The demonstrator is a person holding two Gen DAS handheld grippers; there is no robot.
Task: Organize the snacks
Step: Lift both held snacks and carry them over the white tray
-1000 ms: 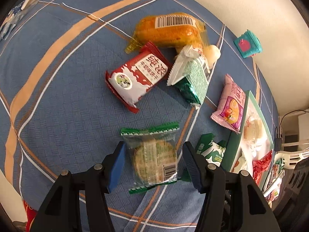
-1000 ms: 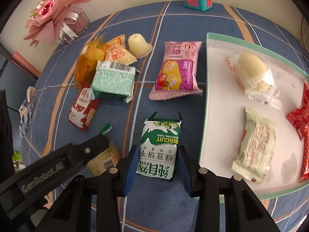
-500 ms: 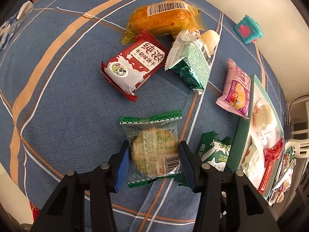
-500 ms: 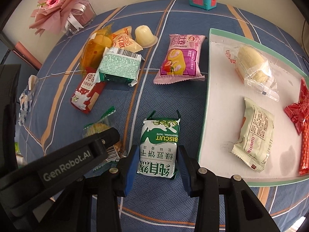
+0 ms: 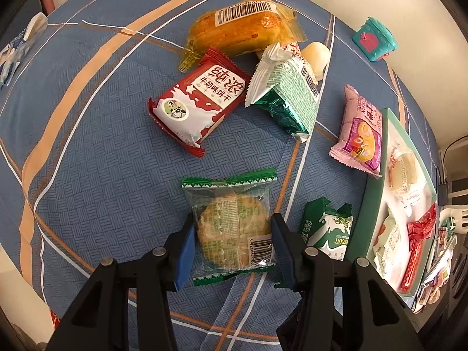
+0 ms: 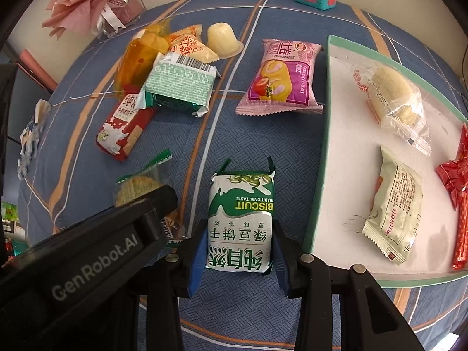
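Below, the left gripper [image 5: 232,241] has its jaws narrowed on a clear cracker pack [image 5: 232,225], pads against both sides (they have just been closing on it). The pack lies flat on the blue plaid surface [image 5: 102,161]. Just beside it, the right gripper [image 6: 237,248] clamps a green biscuit pack [image 6: 241,219] near its lower end, and this pack sits close to the tray's rim [image 6: 320,161]. Inside the tray lie a clear-wrapped roll [image 6: 395,93], a pale pack [image 6: 397,201] and a red pack [image 6: 459,187]. Farther off on the surface rest a pink pack [image 6: 282,77], a red milk-biscuit pack [image 5: 199,102], a green foil pack [image 5: 288,96], an orange cake pack [image 5: 242,27] and a jelly cup [image 6: 222,36].
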